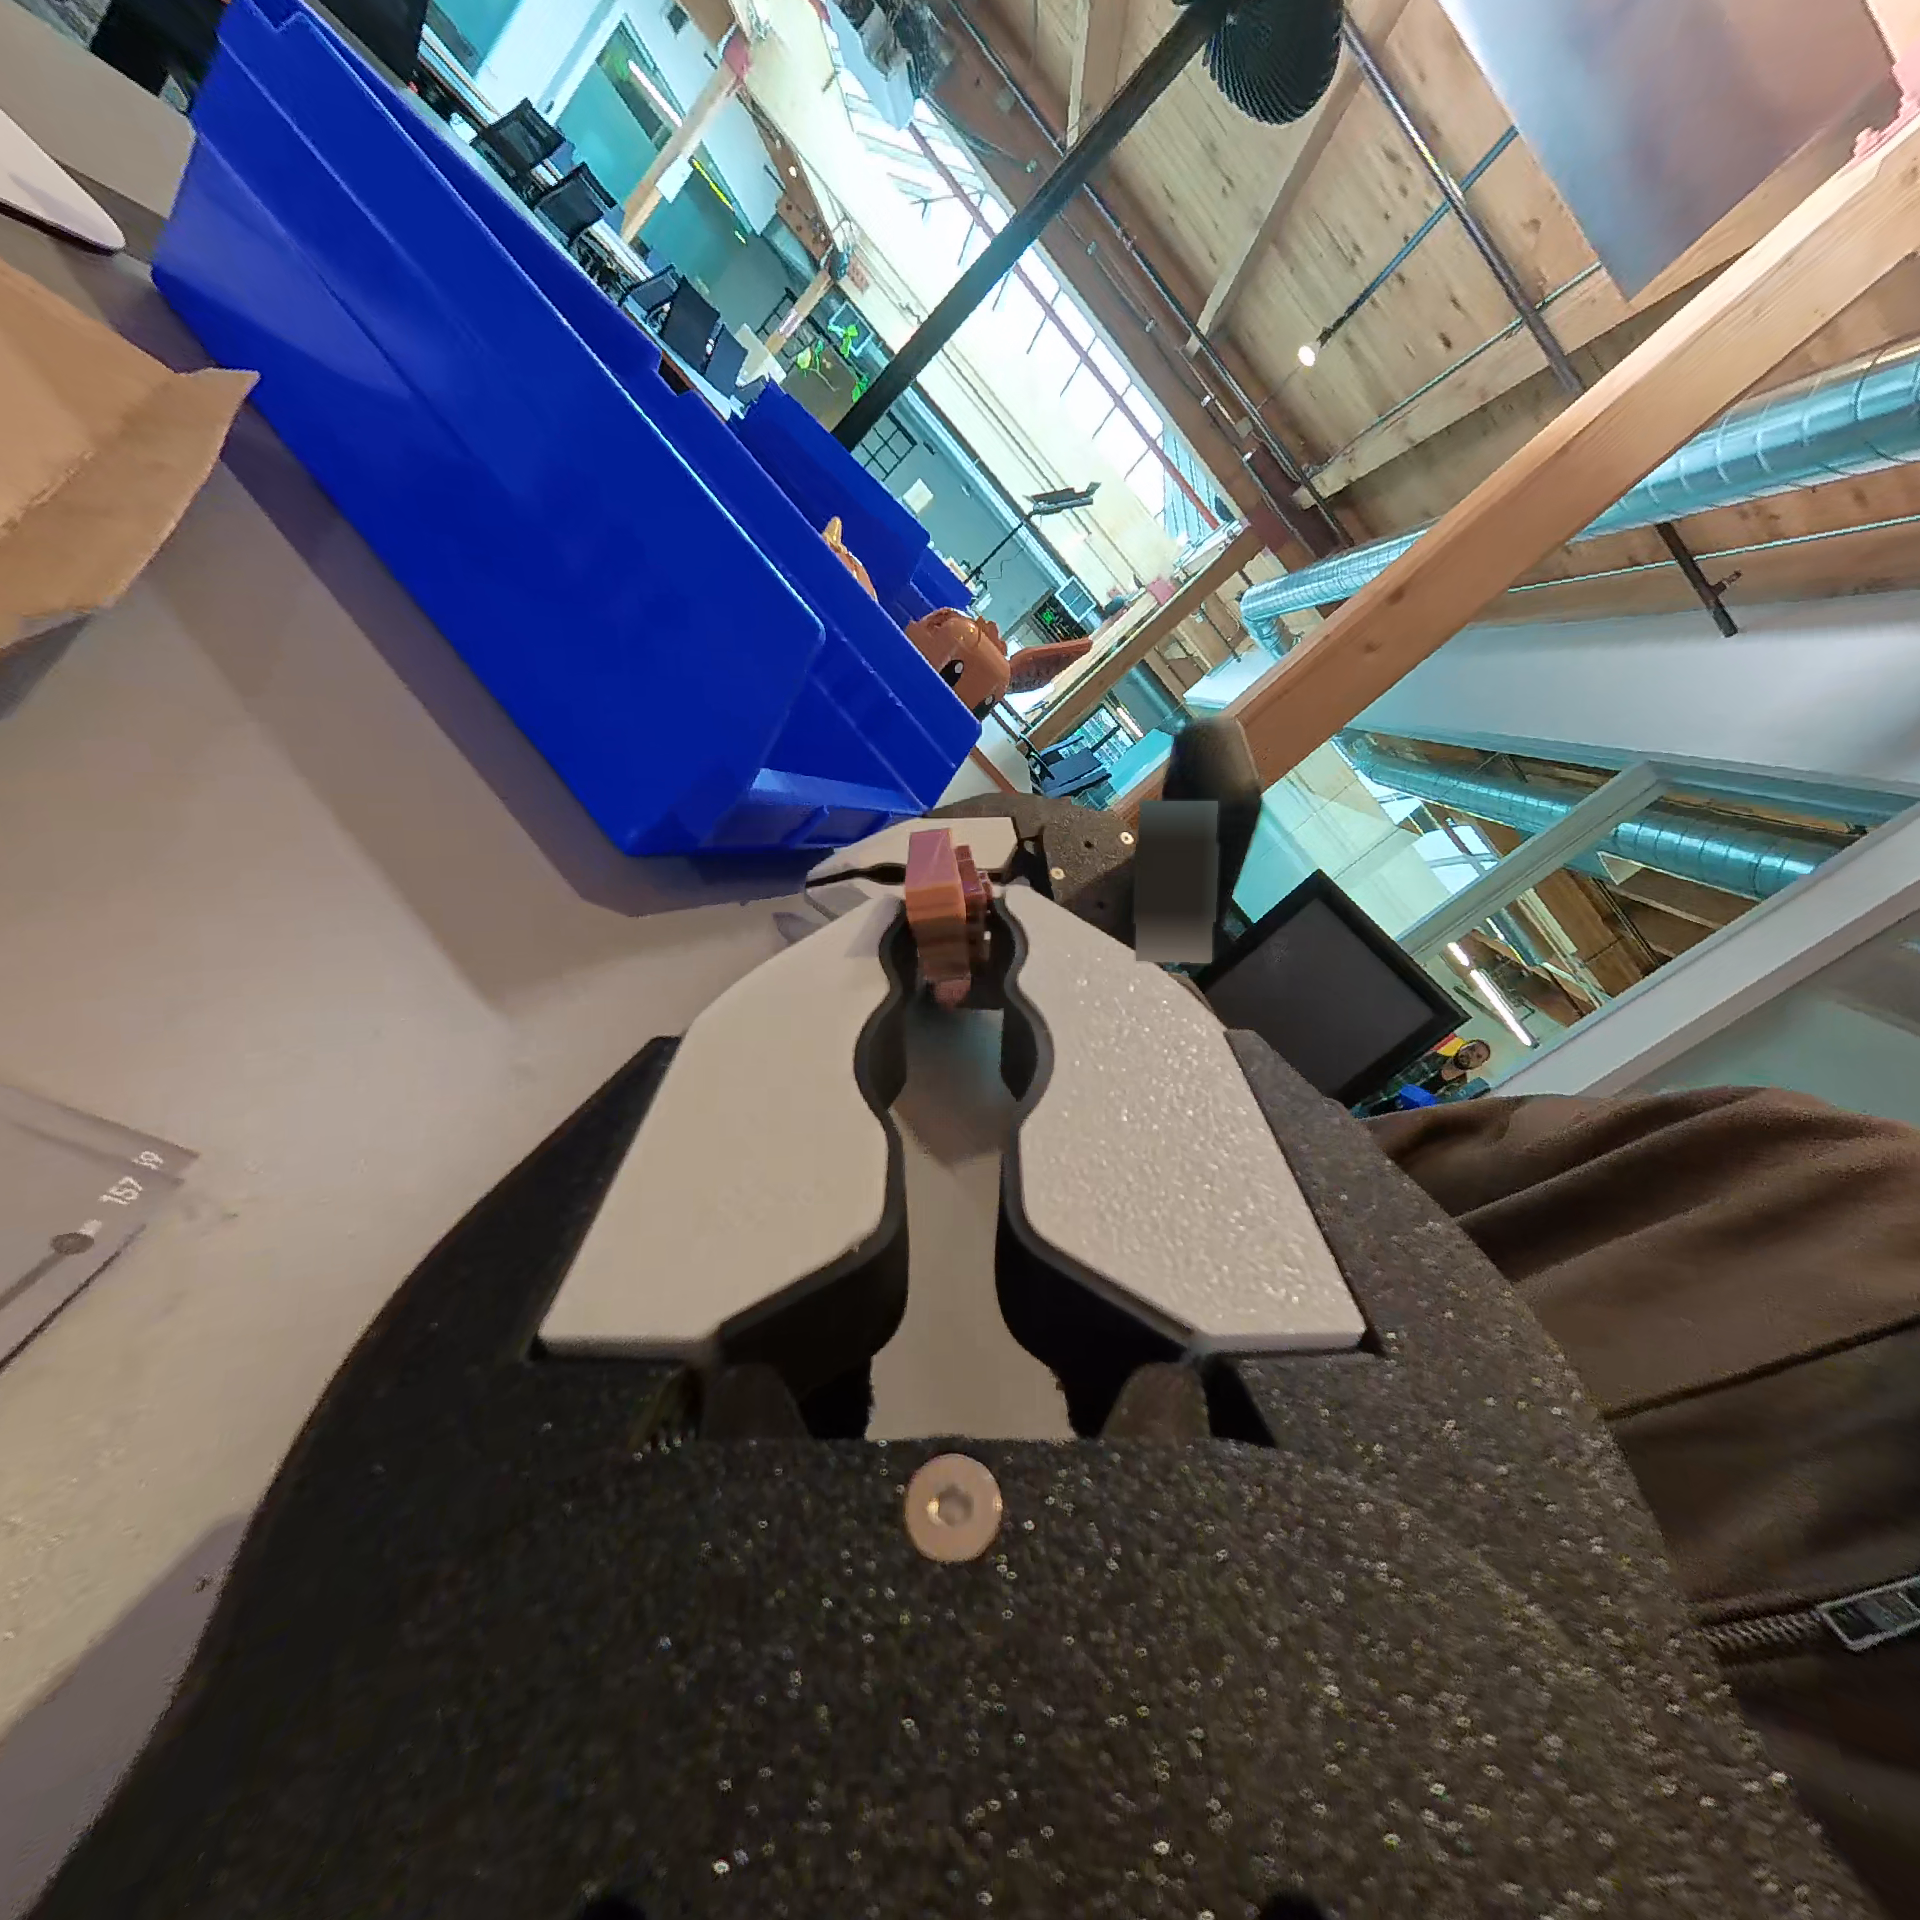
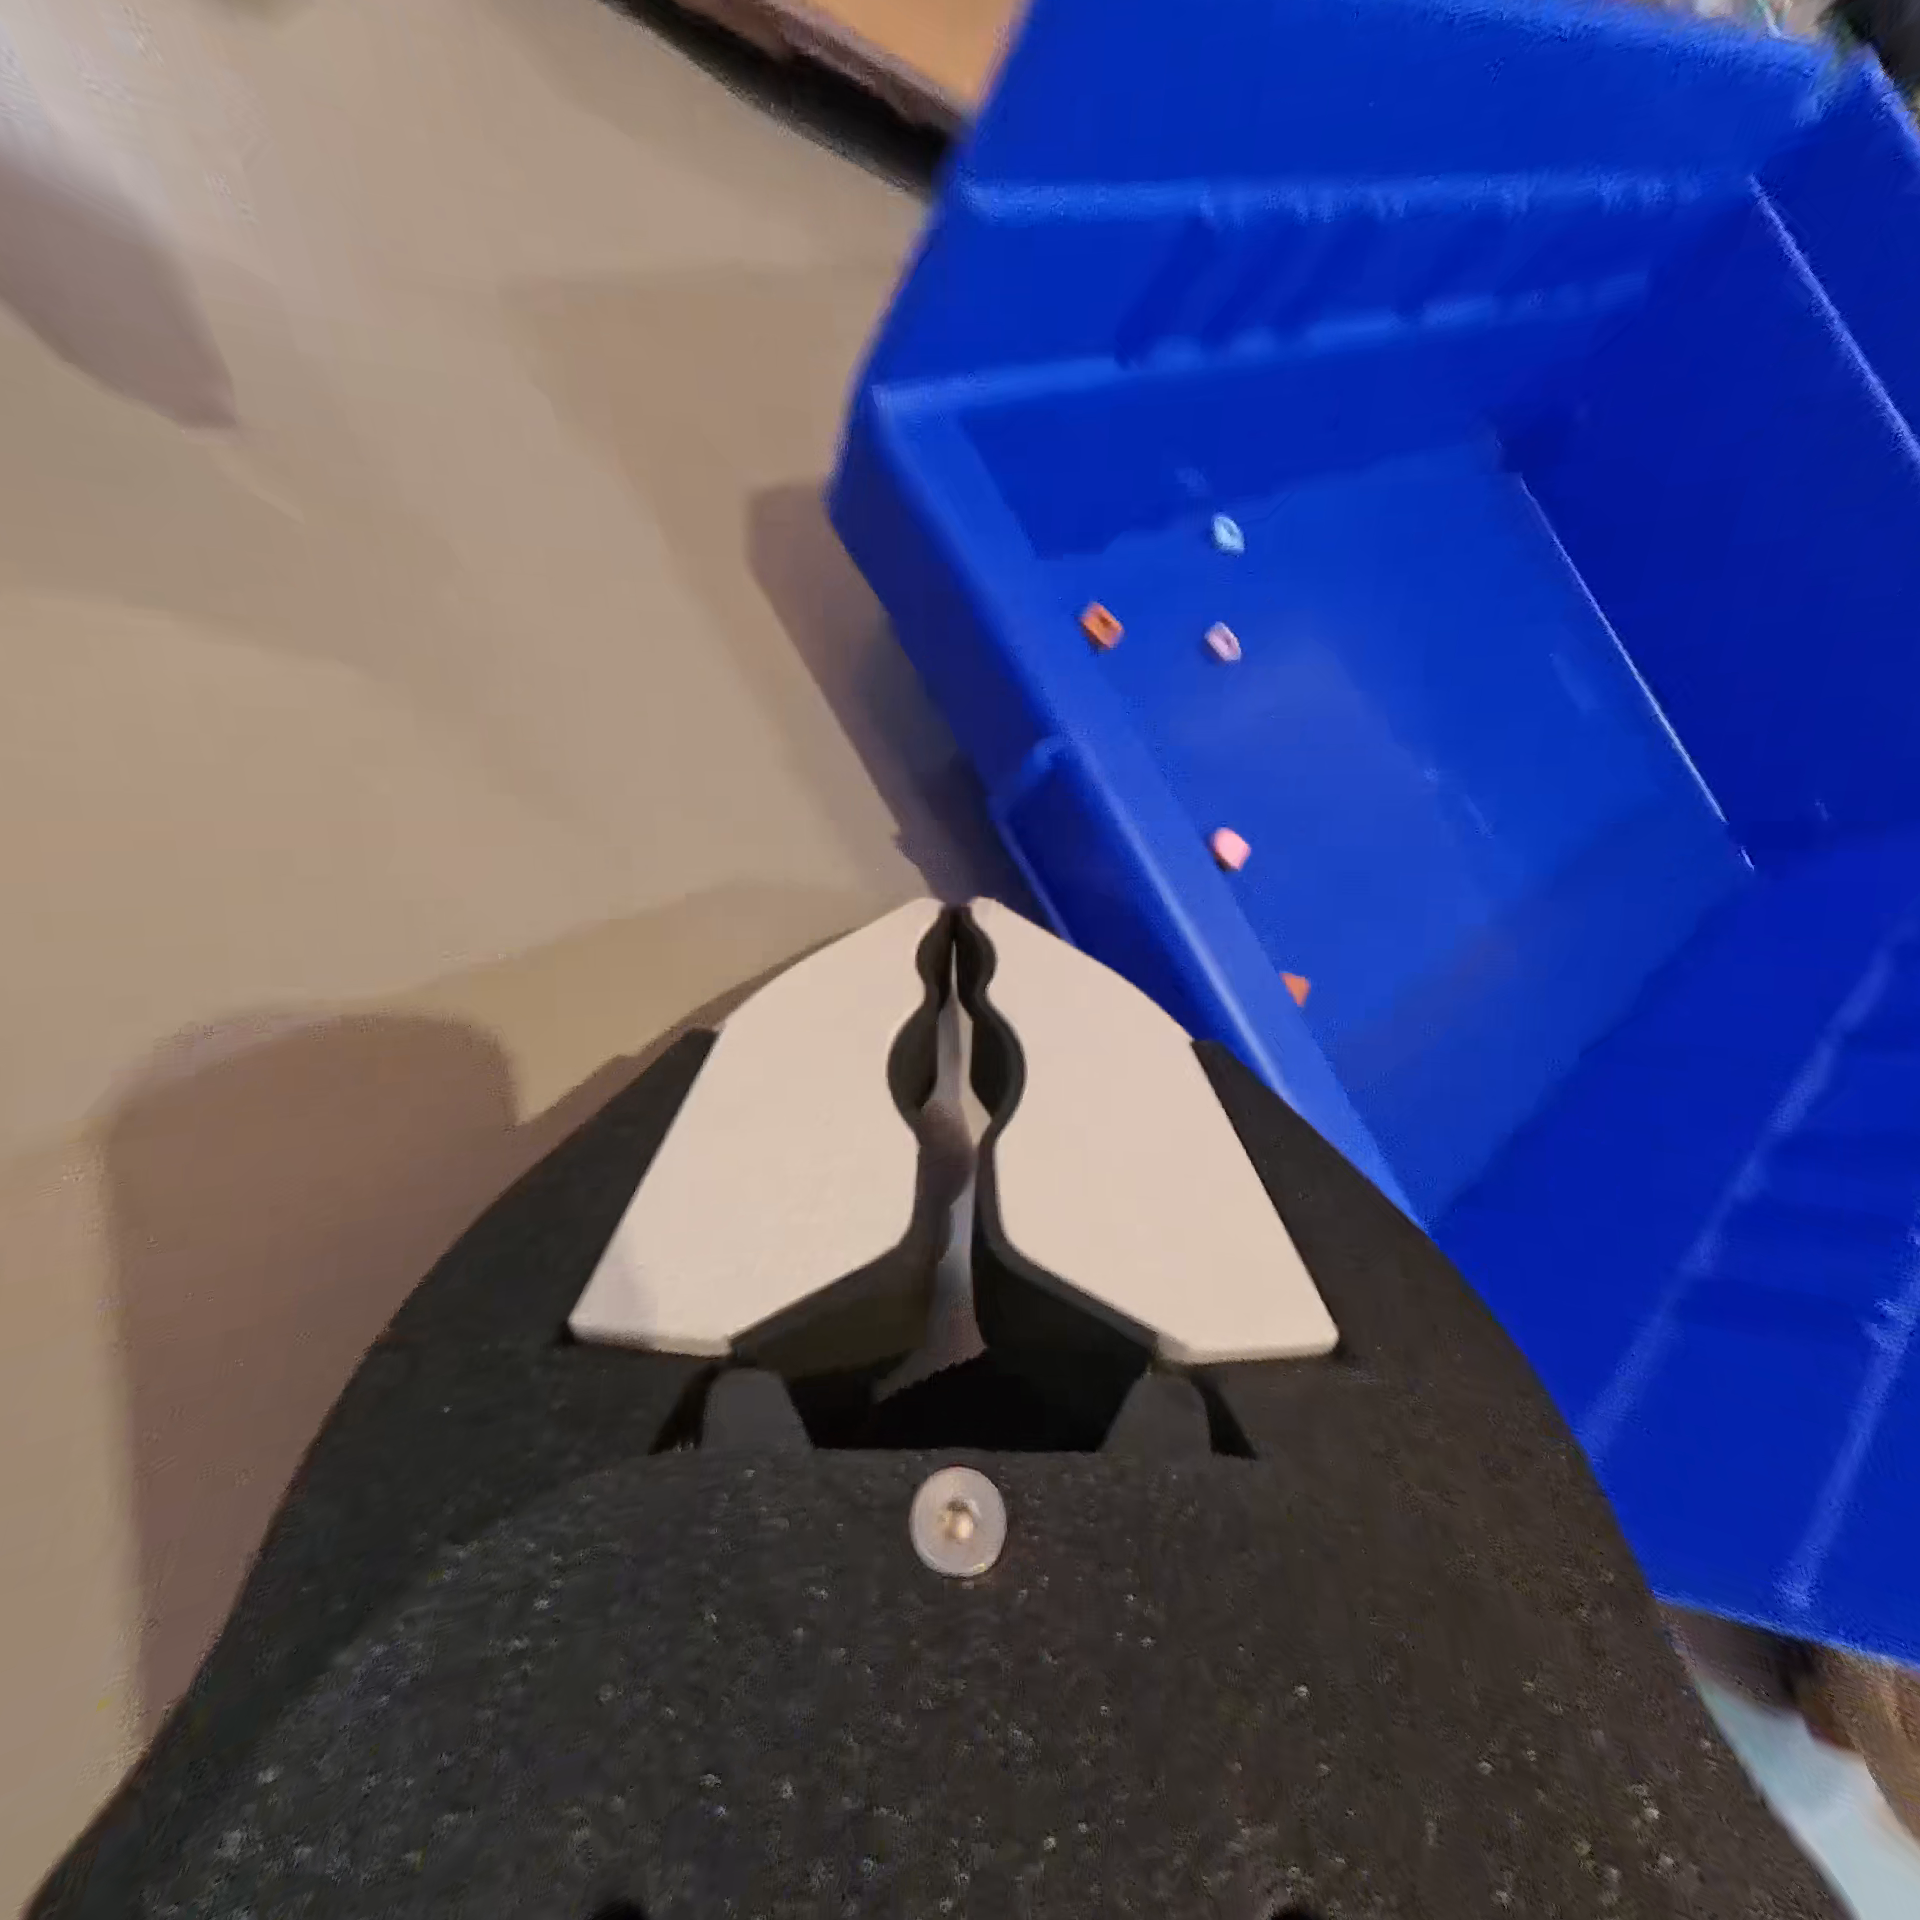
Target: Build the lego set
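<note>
In the left wrist view my left gripper [image 1: 951, 914] is shut on a small brown brick-built piece [image 1: 933, 883], which sticks up between the fingertips above the grey table [image 1: 260, 831]. My right gripper [image 1: 831, 879] lies just beyond it in that view, its grey fingers closed together. In the right wrist view my right gripper [image 2: 956, 916] is shut with nothing between the tips. It hovers over the table beside the near corner of a blue bin [image 2: 1143, 862]. Small loose pieces lie on the bin floor: a pink one [image 2: 1229, 847], an orange one [image 2: 1098, 625] and a lilac one [image 2: 1223, 641].
A long blue bin [image 1: 520, 468] runs along the table to the left, with a brown toy figure head [image 1: 961, 644] showing over its far end. Cardboard [image 1: 83, 468] lies at the left edge. A dark monitor [image 1: 1320, 997] and a person's brown sleeve [image 1: 1662, 1299] are on the right. About 20 centimetres separates my left fingertips from my right.
</note>
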A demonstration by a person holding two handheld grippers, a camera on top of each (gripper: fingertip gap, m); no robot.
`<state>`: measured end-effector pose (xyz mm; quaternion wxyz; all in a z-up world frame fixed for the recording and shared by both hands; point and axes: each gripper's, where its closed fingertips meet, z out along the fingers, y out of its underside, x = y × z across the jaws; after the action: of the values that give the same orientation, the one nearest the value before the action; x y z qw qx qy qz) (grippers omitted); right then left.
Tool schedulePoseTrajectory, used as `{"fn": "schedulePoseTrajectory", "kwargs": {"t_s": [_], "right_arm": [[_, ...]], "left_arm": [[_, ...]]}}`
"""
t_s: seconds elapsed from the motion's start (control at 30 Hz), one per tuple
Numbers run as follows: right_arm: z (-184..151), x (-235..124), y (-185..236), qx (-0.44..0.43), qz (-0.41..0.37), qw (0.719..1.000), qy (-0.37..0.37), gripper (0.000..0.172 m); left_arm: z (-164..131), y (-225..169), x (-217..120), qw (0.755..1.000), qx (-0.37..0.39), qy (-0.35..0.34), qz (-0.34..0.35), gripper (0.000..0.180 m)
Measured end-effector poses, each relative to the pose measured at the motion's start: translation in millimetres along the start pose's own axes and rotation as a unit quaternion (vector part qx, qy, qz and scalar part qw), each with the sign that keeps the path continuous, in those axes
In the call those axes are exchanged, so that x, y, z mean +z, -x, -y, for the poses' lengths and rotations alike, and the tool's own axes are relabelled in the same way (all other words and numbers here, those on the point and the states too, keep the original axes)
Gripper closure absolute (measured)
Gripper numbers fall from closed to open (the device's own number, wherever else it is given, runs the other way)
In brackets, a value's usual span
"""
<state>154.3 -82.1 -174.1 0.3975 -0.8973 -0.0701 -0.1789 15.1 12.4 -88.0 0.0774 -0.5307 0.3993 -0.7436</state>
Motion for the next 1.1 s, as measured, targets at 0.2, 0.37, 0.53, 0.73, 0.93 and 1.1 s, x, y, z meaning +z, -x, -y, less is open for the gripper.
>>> {"fn": "schedulePoseTrajectory", "kwargs": {"t_s": [0.2,0.37,0.53,0.73,0.93,1.1], "right_arm": [[-15,17,-44,-0.022,-0.106,0.992,0.071,0.172],[-6,27,-54,-0.008,-0.117,0.992,0.045,0.172],[17,10,-9,-0.1,-0.107,0.988,-0.039,0.17],[56,12,73,-0.2,0.01,0.976,-0.09,0.161],[108,40,133,-0.269,0.107,0.952,-0.097,0.144],[145,63,154,-0.231,0.164,0.949,-0.136,0.14]], "left_arm": [[-9,-7,6,0.999,0.042,0.026,-0.008,0.167],[-19,-16,7,0.995,0.09,0.047,-0.013,0.167],[-44,-37,-6,0.989,0.13,0.071,-0.012,0.168],[-54,-76,-42,0.984,0.179,-0.014,-0.009,0.168],[-45,-70,-57,0.979,0.192,-0.047,0.038,0.168],[-38,-66,-67,0.976,0.194,-0.074,0.059,0.167]]}}
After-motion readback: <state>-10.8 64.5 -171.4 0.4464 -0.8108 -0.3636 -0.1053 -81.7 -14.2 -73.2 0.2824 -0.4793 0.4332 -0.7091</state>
